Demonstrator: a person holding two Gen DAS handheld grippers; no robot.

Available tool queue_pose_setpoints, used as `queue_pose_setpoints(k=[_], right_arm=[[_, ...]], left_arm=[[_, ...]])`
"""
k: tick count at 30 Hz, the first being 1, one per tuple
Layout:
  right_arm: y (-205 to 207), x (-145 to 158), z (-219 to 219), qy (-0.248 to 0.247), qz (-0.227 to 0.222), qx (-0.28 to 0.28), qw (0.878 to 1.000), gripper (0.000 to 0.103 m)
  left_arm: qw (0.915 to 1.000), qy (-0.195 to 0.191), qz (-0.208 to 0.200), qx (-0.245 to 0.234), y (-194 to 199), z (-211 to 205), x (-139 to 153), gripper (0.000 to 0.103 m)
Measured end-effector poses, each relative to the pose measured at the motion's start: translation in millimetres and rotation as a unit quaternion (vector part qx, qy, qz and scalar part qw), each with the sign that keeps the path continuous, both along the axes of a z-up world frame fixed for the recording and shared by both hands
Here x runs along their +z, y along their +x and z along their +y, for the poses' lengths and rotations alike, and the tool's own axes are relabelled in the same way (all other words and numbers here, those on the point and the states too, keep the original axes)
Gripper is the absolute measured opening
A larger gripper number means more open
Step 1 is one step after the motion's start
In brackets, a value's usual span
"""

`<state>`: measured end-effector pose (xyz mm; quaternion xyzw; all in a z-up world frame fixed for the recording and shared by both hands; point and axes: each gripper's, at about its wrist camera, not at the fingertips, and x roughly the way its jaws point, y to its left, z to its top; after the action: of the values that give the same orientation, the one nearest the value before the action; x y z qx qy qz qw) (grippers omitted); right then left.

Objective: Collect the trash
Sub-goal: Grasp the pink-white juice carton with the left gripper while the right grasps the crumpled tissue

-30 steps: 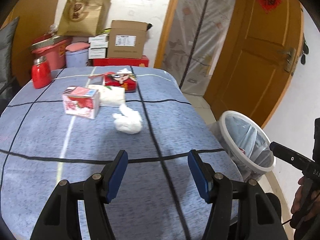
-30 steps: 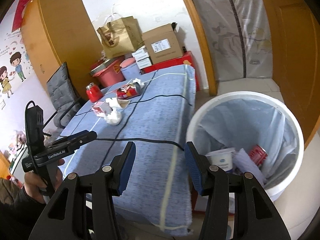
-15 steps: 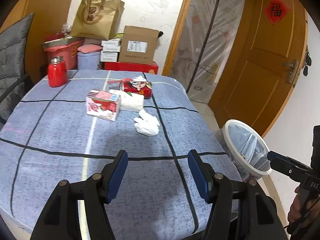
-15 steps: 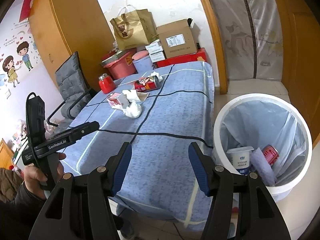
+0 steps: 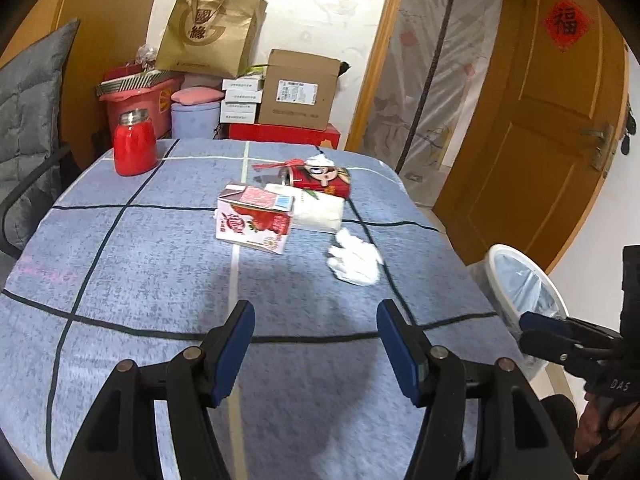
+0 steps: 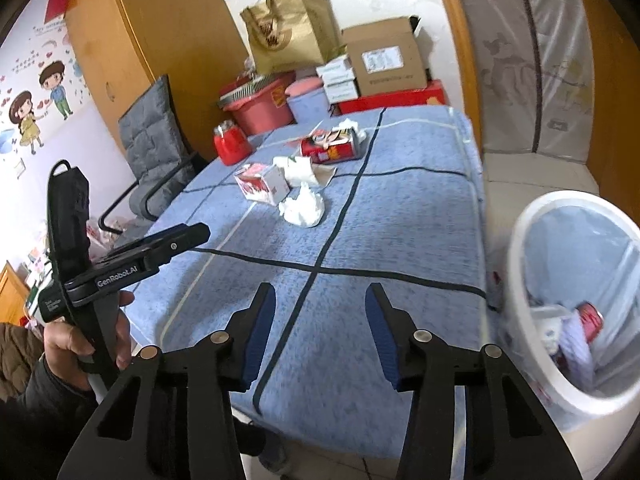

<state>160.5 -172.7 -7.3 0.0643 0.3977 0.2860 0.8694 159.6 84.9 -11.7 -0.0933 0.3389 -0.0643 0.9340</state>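
Observation:
On the blue checked tablecloth (image 5: 140, 280) lie a crumpled white tissue (image 5: 354, 260) (image 6: 304, 208), a strawberry milk carton (image 5: 254, 224) (image 6: 262, 182), a white paper pack (image 5: 320, 210) and a red can (image 5: 320, 178) (image 6: 332, 148) on its side. My left gripper (image 5: 316, 332) hangs open over the near part of the table, well short of the tissue. My right gripper (image 6: 320, 316) is above the table's near right corner. Its jaws are closing with nothing between them. The white lined trash bin (image 6: 516, 280) (image 5: 500, 256) stands on the floor to its right, holding a red can (image 6: 590, 316) and other rubbish.
A red jar (image 5: 134, 144) stands at the table's far left. Boxes, a paper bag (image 5: 208, 28) and tubs are stacked behind the table. A grey padded chair (image 6: 152, 148) sits at the left side. A wooden door (image 5: 540, 140) is at right.
Both cameras have swung towards the table. The bin has slid to the right edge of the right wrist view. The right jaws widened, then narrowed. The left jaws look unchanged.

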Motion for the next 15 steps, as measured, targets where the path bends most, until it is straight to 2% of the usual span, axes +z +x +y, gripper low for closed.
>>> queue_pose_setpoints(k=[4, 12, 15], right_arm=[[28, -8, 20, -0.002, 0.010, 0.011, 1.000, 0.047], [92, -22, 67, -0.005, 0.027, 0.027, 0.999, 0.046], [111, -26, 82, -0.007, 0.030, 0.029, 0.999, 0.046]], left_arm=[[0.9999, -0.003, 0.002, 0.015, 21, 13, -7, 0.070], [0.9996, 0.002, -0.006, 0.029, 65, 35, -9, 0.070], [0.9997, 0.001, 0.004, 0.024, 84, 41, -15, 0.072]])
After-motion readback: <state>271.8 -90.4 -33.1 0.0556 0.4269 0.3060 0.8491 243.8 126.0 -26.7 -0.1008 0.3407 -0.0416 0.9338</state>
